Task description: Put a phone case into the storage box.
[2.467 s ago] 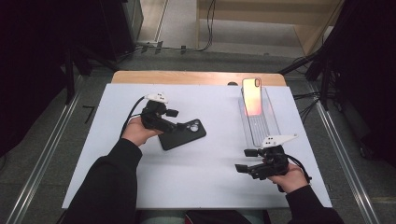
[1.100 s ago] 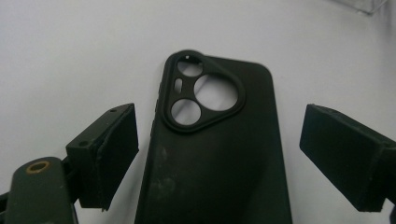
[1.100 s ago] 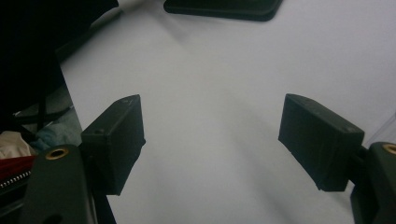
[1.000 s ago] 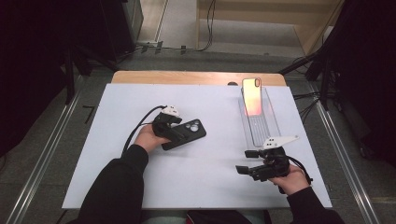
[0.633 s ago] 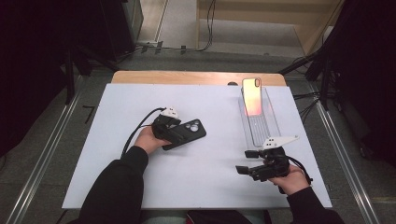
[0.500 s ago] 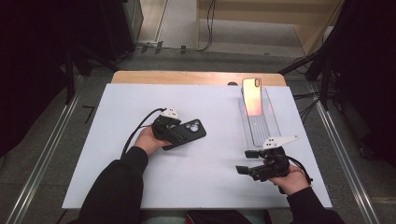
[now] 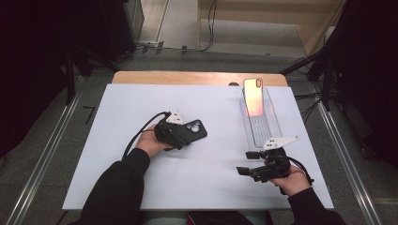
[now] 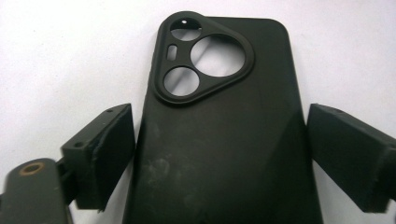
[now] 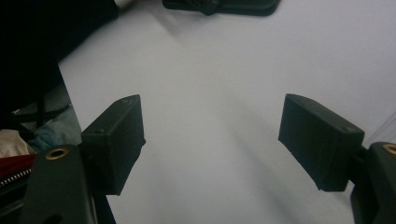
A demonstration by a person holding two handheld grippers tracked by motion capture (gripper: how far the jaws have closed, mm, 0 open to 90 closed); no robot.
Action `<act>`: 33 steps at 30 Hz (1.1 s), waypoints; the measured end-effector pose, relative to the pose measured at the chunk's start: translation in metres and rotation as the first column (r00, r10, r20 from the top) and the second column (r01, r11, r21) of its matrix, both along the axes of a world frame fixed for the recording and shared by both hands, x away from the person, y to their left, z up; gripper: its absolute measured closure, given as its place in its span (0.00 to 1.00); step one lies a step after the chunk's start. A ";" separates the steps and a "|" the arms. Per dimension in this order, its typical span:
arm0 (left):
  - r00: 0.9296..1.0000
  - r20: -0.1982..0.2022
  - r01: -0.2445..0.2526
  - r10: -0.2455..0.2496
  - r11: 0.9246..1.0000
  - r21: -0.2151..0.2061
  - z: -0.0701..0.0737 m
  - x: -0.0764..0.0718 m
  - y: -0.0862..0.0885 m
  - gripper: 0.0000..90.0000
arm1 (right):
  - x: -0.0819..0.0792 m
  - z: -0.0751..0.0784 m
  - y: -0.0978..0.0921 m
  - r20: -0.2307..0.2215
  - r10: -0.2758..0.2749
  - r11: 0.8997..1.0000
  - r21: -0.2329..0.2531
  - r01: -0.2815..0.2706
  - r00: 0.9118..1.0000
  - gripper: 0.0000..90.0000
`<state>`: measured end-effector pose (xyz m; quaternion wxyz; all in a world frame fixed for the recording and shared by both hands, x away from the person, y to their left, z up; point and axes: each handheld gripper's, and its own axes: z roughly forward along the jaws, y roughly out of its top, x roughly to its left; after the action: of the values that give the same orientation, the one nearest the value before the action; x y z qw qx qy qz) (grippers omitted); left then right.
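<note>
A black phone case (image 8: 219, 140) lies back-up on the white table (image 7: 117, 178), its triangular camera cut-out pointing away from me. My left gripper (image 8: 219, 140) is open and straddles the case, one jaw just off each long edge. From above, the left gripper (image 7: 180, 136) covers the case's (image 7: 195, 129) near end. My right gripper (image 7: 246, 163) hovers low at the front right, pointing left. It is open (image 9: 210, 130), with bare table between its jaws. The case (image 9: 243, 5) lies far ahead of it.
A clear plastic tray (image 7: 263, 133) runs front to back at the right of the table. A phone (image 7: 253, 96) with an orange-lit screen leans in its far end. A wooden strip (image 7: 197, 77) borders the table's back edge. Metal rails flank both sides.
Since 2.5 s ago my left gripper has moved right and down to the phone case, setting its jaws on either side of it. The right gripper has stayed put.
</note>
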<state>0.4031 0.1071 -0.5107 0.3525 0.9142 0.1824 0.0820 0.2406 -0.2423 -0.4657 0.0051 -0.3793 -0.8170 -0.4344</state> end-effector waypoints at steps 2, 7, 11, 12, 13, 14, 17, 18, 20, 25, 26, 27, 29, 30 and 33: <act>1.000 0.002 -0.001 0.001 1.000 -0.001 0.000 0.000 0.000 0.15 | 0.000 0.000 0.000 0.001 0.001 1.000 -0.001 -0.001 1.000 0.23; 1.000 -0.002 -0.003 0.003 1.000 -0.004 0.000 0.000 0.000 0.16 | 0.000 0.000 0.000 -0.001 0.002 1.000 0.000 -0.002 1.000 0.23; 0.999 -0.043 -0.020 0.018 0.999 -0.044 0.002 0.003 0.003 0.16 | 0.000 0.000 0.000 0.002 0.003 1.000 0.002 -0.003 1.000 0.23; 0.998 -0.054 -0.026 0.023 0.998 -0.054 0.002 0.004 0.004 0.16 | 0.000 0.000 0.000 0.005 0.004 1.000 0.002 -0.004 1.000 0.23; 0.998 -0.065 -0.029 0.025 0.997 -0.065 0.003 0.005 0.005 0.16 | 0.000 0.000 0.000 0.005 0.004 1.000 0.002 -0.004 1.000 0.23; 0.997 -0.070 -0.036 0.031 0.997 -0.070 0.004 0.005 0.005 0.16 | 0.000 0.000 0.000 0.004 0.004 1.000 0.002 -0.004 1.000 0.23; 0.996 -0.080 -0.048 0.041 0.995 -0.084 0.011 0.005 0.006 0.16 | 0.001 0.000 0.000 0.008 0.004 1.000 0.003 -0.004 1.000 0.23; 0.995 -0.085 -0.052 0.044 0.995 -0.088 0.015 0.005 0.006 0.17 | 0.001 0.000 0.000 0.009 0.003 1.000 0.004 -0.003 1.000 0.23; 0.996 -0.083 -0.051 0.044 0.995 -0.085 0.020 0.003 0.006 0.17 | 0.000 0.000 0.000 0.010 0.004 1.000 0.003 -0.004 1.000 0.23; 0.994 -0.093 -0.066 0.056 0.993 -0.102 0.036 -0.001 0.007 0.17 | 0.000 0.001 0.001 0.010 0.004 1.000 0.006 -0.004 1.000 0.23; 0.993 -0.102 -0.075 0.064 0.991 -0.114 0.040 -0.003 0.007 0.17 | 0.000 0.001 0.001 0.010 0.002 1.000 0.006 -0.002 1.000 0.23; 0.993 -0.101 -0.074 0.062 0.990 -0.119 0.044 -0.004 0.007 0.17 | 0.000 0.001 0.001 0.015 0.003 1.000 0.007 -0.003 1.000 0.23; 0.992 -0.108 -0.074 0.060 0.989 -0.129 0.050 -0.007 0.009 0.17 | -0.001 0.002 0.001 0.030 0.005 1.000 0.007 -0.006 1.000 0.23; 0.993 -0.108 -0.070 0.055 0.989 -0.134 0.053 -0.008 0.010 0.17 | -0.001 0.002 0.002 0.041 0.010 1.000 0.004 -0.010 0.999 0.23; 0.991 -0.116 -0.084 0.068 0.987 -0.137 0.061 -0.013 0.012 0.17 | -0.002 0.002 0.003 0.070 0.011 1.000 -0.002 -0.011 0.997 0.23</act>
<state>0.3905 0.1186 -0.4498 0.4024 0.8824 0.2417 0.0314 0.2385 -0.2393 -0.4633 -0.0217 -0.3594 -0.8190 -0.4467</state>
